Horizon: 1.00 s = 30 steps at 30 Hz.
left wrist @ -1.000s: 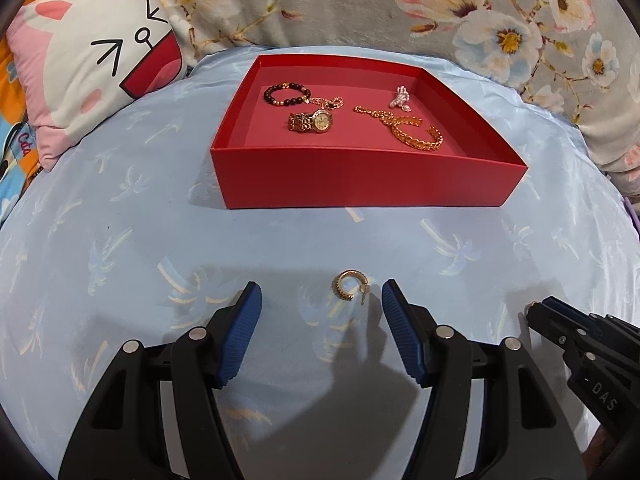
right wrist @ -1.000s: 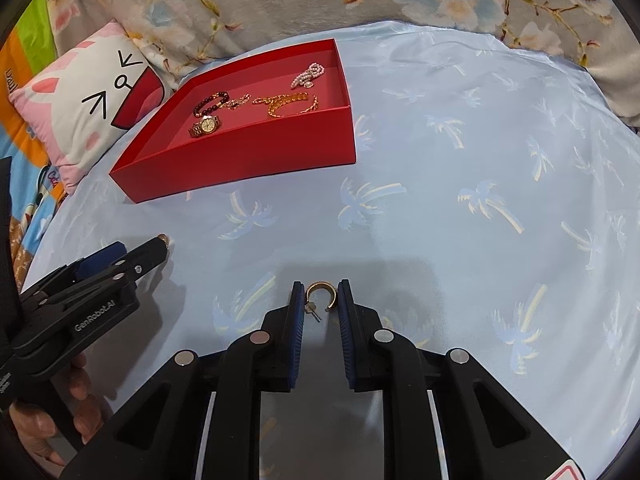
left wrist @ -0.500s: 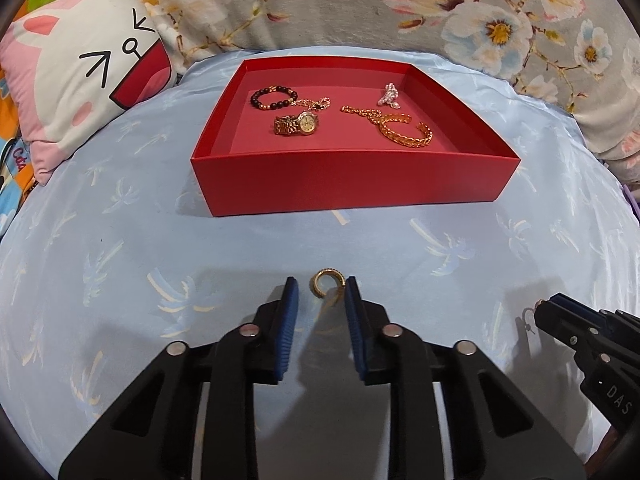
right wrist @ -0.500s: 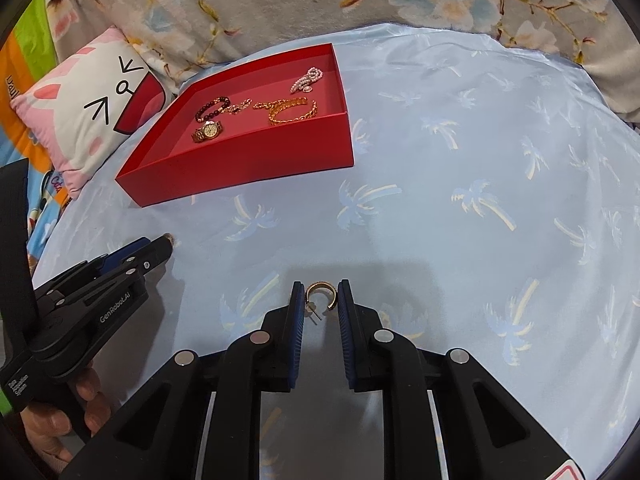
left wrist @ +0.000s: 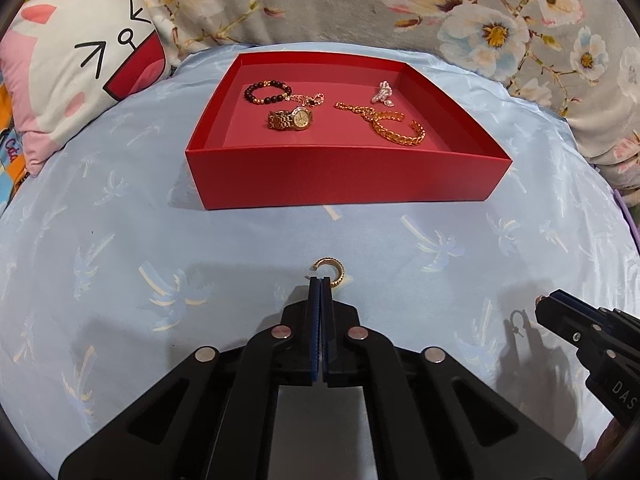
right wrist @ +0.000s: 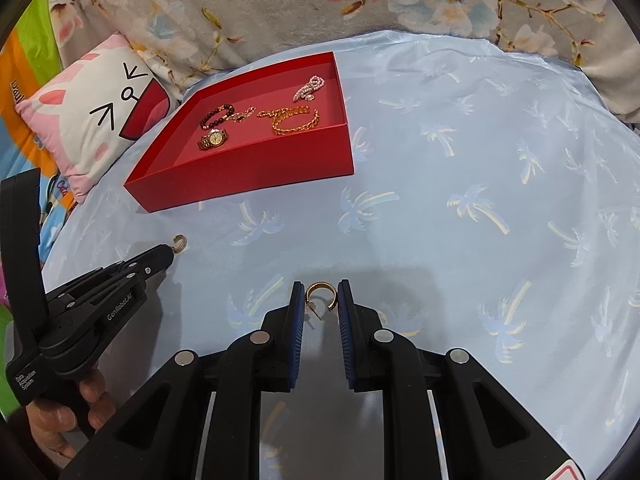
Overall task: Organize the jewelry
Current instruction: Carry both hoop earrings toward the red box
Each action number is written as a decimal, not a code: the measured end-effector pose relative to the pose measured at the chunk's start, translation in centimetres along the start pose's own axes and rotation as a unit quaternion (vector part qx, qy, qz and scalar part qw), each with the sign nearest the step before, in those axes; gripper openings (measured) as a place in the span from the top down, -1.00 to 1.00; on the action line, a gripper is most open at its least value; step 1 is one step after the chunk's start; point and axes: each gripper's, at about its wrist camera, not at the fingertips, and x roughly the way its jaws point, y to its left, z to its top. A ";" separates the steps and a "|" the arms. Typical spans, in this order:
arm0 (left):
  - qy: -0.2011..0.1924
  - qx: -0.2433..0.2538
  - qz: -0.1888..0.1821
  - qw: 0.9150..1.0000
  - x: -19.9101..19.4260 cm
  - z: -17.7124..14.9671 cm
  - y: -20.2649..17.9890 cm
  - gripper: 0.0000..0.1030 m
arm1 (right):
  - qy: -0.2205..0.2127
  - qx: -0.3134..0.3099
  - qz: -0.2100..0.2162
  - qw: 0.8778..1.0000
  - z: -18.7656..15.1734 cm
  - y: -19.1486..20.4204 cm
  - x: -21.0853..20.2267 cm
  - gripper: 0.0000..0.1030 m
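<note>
My left gripper (left wrist: 320, 280) is shut on a gold hoop earring (left wrist: 334, 271) and holds it just above the blue cloth; it also shows in the right wrist view (right wrist: 179, 243). My right gripper (right wrist: 319, 294) is shut on a second gold hoop earring (right wrist: 320, 292), whose post hangs between the fingers. A red tray (left wrist: 344, 180) lies beyond on the cloth. It holds a dark bead bracelet (left wrist: 266, 93), a gold watch (left wrist: 291, 119), a gold chain bracelet (left wrist: 396, 130) and a pearl piece (left wrist: 383, 92).
A pink and white cat cushion (left wrist: 76, 76) lies left of the tray. A floral blanket (left wrist: 440, 8) rises behind it. The blue palm-print cloth (right wrist: 480, 200) spreads to the right. My right gripper's tip shows at the lower right of the left wrist view (left wrist: 548, 312).
My left gripper has closed from wide open onto the earring and lifted it. The right gripper has stayed shut on its earring, and both have drawn nearer to the tray.
</note>
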 end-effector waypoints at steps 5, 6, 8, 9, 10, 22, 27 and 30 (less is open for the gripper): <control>0.000 -0.002 -0.006 1.000 -0.2 -0.2 -0.1 1.00 | -0.003 0.004 0.000 1.000 -0.1 -0.3 -0.3 0.70; 0.000 -0.003 -0.008 1.000 -0.4 -0.2 -0.1 1.00 | -0.004 0.005 0.001 1.000 -0.1 -0.4 -0.4 0.70; -0.001 -0.005 -0.013 1.000 -0.7 -0.3 0.0 1.00 | -0.006 0.009 0.003 1.000 -0.1 -0.5 -0.7 0.70; -0.001 -0.007 -0.014 1.000 -0.8 -0.4 0.1 1.00 | -0.006 0.010 0.004 1.000 -0.2 -0.6 -0.7 0.70; 0.000 -0.009 -0.015 1.000 -0.9 -0.4 0.2 1.00 | -0.006 0.010 0.004 1.000 -0.2 -0.7 -0.7 0.70; -0.007 -0.005 -0.016 1.000 -1.0 -0.2 0.2 0.98 | -0.003 0.017 0.008 1.000 -0.2 -1.3 -0.5 0.70; -0.002 -0.004 -0.007 1.000 0.3 0.5 -0.3 0.60 | -0.002 0.018 0.009 1.000 -0.2 -1.3 -0.4 0.70; -0.006 0.005 0.006 1.000 0.7 0.9 -0.8 0.57 | -0.001 0.019 0.009 1.000 -0.1 -1.3 -0.3 0.70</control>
